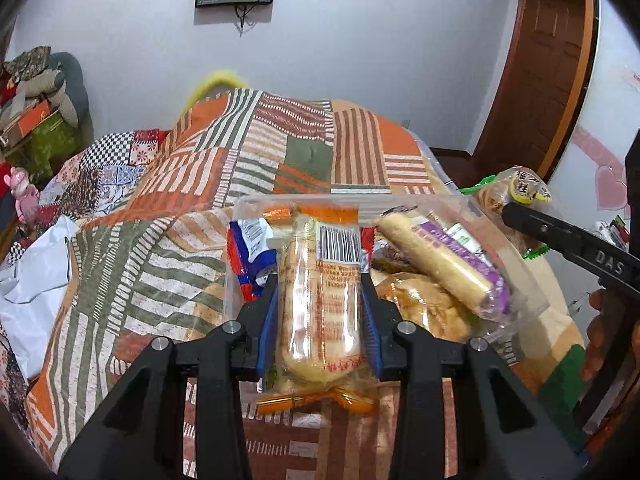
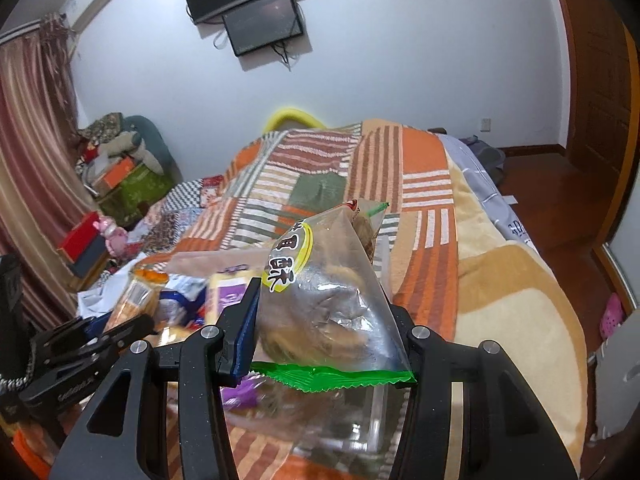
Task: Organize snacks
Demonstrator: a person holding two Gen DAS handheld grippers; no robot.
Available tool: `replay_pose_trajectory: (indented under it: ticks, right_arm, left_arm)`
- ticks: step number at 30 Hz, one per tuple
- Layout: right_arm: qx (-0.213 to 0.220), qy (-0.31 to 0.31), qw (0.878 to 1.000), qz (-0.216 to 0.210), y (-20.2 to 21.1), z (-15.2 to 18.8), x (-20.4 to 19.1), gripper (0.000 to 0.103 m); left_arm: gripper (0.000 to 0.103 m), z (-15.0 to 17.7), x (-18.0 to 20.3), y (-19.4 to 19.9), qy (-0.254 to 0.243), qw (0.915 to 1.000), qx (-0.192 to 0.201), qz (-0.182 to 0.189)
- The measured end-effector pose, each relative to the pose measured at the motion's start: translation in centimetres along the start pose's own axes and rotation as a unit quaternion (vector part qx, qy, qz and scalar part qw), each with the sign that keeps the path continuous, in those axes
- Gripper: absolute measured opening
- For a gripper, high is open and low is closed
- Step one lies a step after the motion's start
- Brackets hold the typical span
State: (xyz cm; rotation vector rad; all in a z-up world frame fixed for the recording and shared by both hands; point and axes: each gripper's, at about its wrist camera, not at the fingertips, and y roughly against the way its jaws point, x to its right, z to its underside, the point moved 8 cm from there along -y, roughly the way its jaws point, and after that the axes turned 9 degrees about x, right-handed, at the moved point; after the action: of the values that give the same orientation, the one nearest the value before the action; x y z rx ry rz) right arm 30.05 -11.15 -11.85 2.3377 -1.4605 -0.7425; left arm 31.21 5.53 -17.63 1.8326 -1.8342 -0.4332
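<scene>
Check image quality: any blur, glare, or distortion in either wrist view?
Left wrist: sharp, glare streaks on the orange-ended snack pack in the left gripper; fisheye bends the door frame. Right wrist: green-edged bag in the right gripper fairly sharp, snacks lower left motion-blurred.

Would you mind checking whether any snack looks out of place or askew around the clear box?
Yes: the purple-wrapped roll lies slanted across the clear box, its end jutting over the rim. Both claws hold packets, undamaged.
</scene>
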Motion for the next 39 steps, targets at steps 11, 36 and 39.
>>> replay_pose_trajectory:
  ticks: [11, 36, 39]
  right_arm:
    - [-0.045, 0.013, 0.999, -0.006, -0.6, 1.9, 0.1, 0.056]
    - [0.111, 0.091, 0.990, -0.020, 15.1, -3.3, -5.4, 0.085]
    - [0.134, 0.087, 0.987, -0.026, 17.1, -3.8, -6.3, 0.088]
  left_arm:
    - [0.063, 1.4, -1.1, -0.8, 0.018, 0.9994, -0.028, -0.003]
    - [0.073, -5.5, 3.8, 17.7, -0.027, 0.9874, 0.153, 0.027]
    - [0.082, -5.9, 4.6, 20.4, -0.033, 0.9821, 0.184, 0.022]
